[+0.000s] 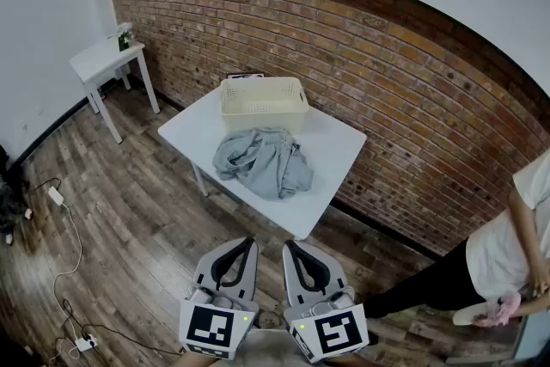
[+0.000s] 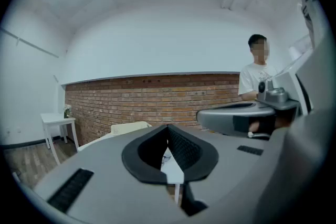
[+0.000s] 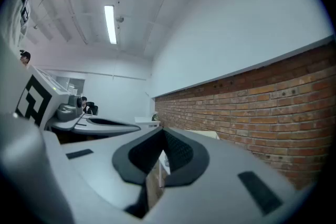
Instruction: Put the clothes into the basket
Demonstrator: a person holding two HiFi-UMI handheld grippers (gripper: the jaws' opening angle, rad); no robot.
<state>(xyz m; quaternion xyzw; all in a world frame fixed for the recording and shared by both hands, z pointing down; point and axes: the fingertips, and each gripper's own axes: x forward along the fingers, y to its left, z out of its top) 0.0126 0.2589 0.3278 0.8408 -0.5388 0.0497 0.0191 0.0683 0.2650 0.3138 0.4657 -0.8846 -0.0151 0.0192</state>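
Observation:
A crumpled grey garment (image 1: 263, 162) lies in the middle of a white table (image 1: 333, 152). Behind it, at the table's far edge, stands a cream plastic basket (image 1: 262, 103), which also shows faintly in the left gripper view as the basket (image 2: 128, 128). My left gripper (image 1: 247, 243) and right gripper (image 1: 291, 247) are held side by side well short of the table, over the wooden floor. Both are shut with nothing between the jaws. In the left gripper view the left gripper (image 2: 169, 140) points roughly level toward the brick wall; the right gripper (image 3: 163, 145) does the same.
A brick wall (image 1: 404, 82) runs behind the table. A small white side table (image 1: 103, 60) stands at the far left. Cables and a power strip (image 1: 84, 344) lie on the floor at left. A person in a white shirt (image 1: 507, 249) stands at the right.

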